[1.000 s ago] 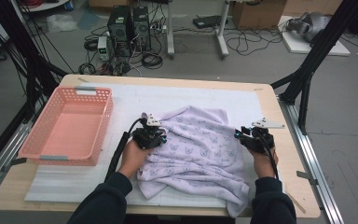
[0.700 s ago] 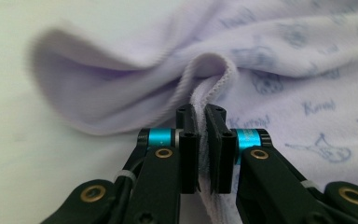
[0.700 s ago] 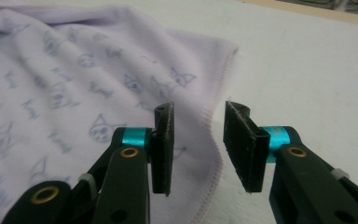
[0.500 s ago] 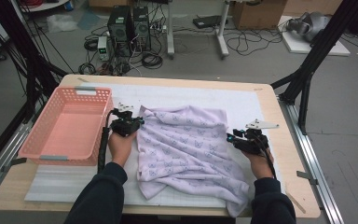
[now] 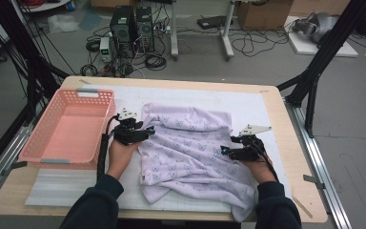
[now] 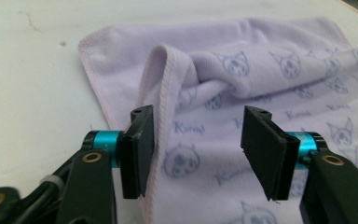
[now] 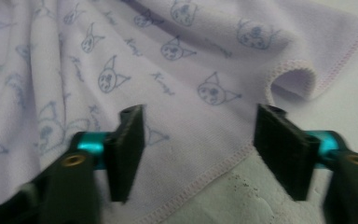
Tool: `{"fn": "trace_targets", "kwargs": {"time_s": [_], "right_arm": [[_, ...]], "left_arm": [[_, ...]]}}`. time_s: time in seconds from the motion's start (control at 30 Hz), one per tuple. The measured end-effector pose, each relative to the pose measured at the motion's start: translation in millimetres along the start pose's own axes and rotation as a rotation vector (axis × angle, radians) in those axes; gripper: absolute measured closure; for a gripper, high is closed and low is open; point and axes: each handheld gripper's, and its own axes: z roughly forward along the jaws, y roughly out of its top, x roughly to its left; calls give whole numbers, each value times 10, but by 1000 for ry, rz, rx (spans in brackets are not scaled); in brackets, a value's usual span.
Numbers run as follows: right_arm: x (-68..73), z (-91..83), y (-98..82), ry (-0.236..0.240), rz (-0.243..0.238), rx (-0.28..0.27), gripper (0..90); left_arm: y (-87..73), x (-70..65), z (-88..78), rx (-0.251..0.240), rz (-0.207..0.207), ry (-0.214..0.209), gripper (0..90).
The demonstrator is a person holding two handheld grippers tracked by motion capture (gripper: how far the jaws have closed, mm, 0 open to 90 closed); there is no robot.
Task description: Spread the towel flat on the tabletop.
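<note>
towel (image 5: 190, 148), lilac with cat faces, lies rumpled on the white mat (image 5: 248, 102) of the wooden table (image 5: 293, 157). left tongs (image 5: 140, 133) sit at its left edge, right tongs (image 5: 228, 151) at its right; both have just been opening, cloth loose between released jaws. pink basket (image 5: 66, 131) stands left; cables on grey floor (image 5: 267, 62). print reads "kimi"-like, unclear.
</note>
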Motion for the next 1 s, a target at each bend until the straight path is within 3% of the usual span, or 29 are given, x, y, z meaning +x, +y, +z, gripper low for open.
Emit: {"fn": "trace_targets", "kwargs": {"time_s": [0.13,0.23,0.3,0.37,0.47,0.5,0.6,0.7,0.73,0.77,0.83,0.9,1.0], "right_arm": [[-13,29,-2,-13,5,25,246],[1,46,-6,-10,-18,54,239],[29,53,-3,-9,-35,87,255],[60,71,-4,10,-42,120,320],[89,74,0,-3,-57,134,379],[88,69,1,-4,-55,136,403],[97,54,8,-1,-58,138,551],[120,53,19,33,-72,141,744],[127,60,22,60,-83,142,797],[145,62,29,56,-102,144,818],[162,74,43,38,-125,140,832],[150,112,57,-4,-136,116,838],[75,192,77,-54,-108,70,841]], "left_arm": [[-105,-6,-31,38,12,0,418],[-152,-30,-52,57,26,18,410],[-175,-49,-59,91,40,7,399],[-179,-87,-55,109,57,-10,385],[-192,-165,-27,143,90,-34,383],[-206,-201,-8,160,115,-31,382],[-257,-264,1,132,168,5,390],[-288,-299,-16,113,227,18,591],[-284,-300,-18,110,230,11,723],[-275,-286,-11,113,216,5,815],[-245,-237,6,109,176,-10,847],[-183,-183,35,92,136,4,852],[-45,-107,109,92,100,17,855]]}}
